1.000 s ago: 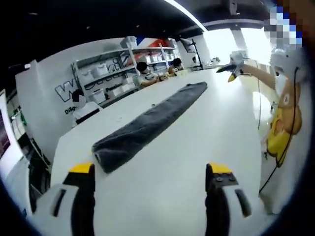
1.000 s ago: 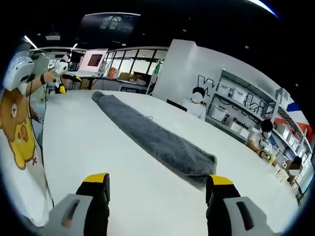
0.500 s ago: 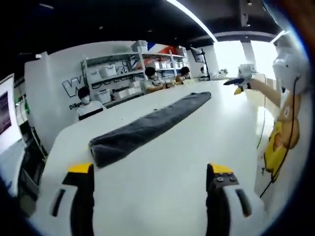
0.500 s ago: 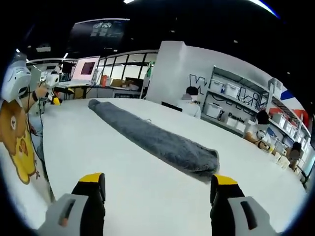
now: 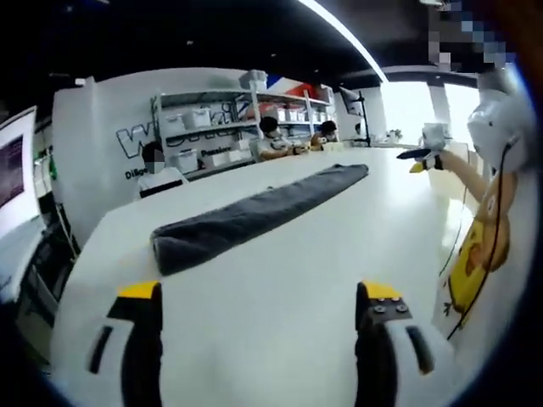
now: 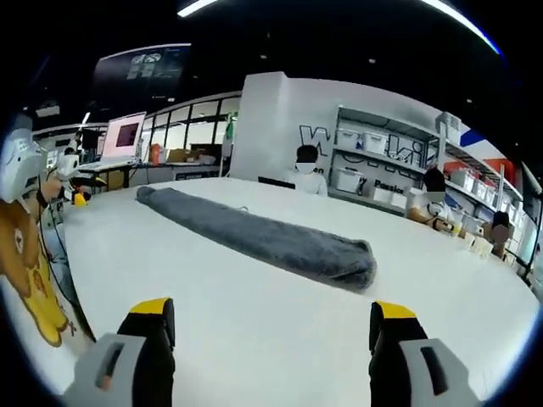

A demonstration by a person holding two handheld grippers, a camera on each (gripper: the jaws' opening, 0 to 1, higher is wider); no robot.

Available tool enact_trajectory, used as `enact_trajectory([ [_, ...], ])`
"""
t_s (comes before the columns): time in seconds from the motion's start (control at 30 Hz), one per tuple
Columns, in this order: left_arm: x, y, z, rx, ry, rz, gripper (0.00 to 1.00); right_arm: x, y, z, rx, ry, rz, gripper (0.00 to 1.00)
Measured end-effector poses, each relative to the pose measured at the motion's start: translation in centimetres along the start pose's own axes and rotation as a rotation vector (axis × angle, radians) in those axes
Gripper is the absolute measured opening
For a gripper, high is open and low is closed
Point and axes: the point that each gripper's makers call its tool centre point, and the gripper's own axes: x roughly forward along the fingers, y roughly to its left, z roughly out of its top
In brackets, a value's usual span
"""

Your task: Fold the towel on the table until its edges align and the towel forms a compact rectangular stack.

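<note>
Left gripper view: the left gripper hangs open and empty over the white table. The long grey towel lies ahead, its near end up-left of the jaws, running away rightward.

Right gripper view: the right gripper, open and empty, faces the towel; its near end sits just ahead-right, the length running away leftward.

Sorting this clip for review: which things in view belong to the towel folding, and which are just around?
Job: grey towel, white table, left tongs, right tongs, both open.
Around: shelves with bins, monitor, seated people.
</note>
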Motion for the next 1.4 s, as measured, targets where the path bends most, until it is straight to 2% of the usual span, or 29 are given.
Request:
enact_trajectory([
  [0.17, 0.1, -0.3, 0.6, -0.018, -0.03, 0.016, 0.99, 0.8, 1.2, -0.6, 0.012, 0.03, -0.011, 0.99],
  [0.27, 0.2, -0.8, 0.2, -0.014, -0.009, 0.008, 0.99, 0.7, 1.2, -0.6, 0.016, 0.035, -0.032, 1.0],
  [0.33, 0.2, -0.7, 0.1, -0.029, -0.012, 0.019, 0.99, 0.5, 1.1, -0.3, 0.072, 0.012, -0.051, 1.0],
  [0.47, 0.2, -0.2, 0.1, -0.066, -0.033, 0.047, 0.99, 0.5, 0.4, 0.6, 0.064, -0.028, -0.088, 0.99],
  [0.87, 0.5, -0.3, 0.1, -0.077, -0.029, 0.06, 0.99, 0.5, 0.2, 2.3, 0.06, -0.071, -0.064, 0.99],
  [1.2, 0.8, -0.7, 0.2, -0.071, -0.021, 0.039, 0.99, 1.0, 0.3, 1.7, 0.08, -0.053, -0.052, 0.99],
  [1.4, 0.8, -0.7, 0.2, -0.07, -0.014, 0.035, 0.99, 1.5, 0.7, 1.3, 0.062, -0.015, -0.02, 0.98],
])
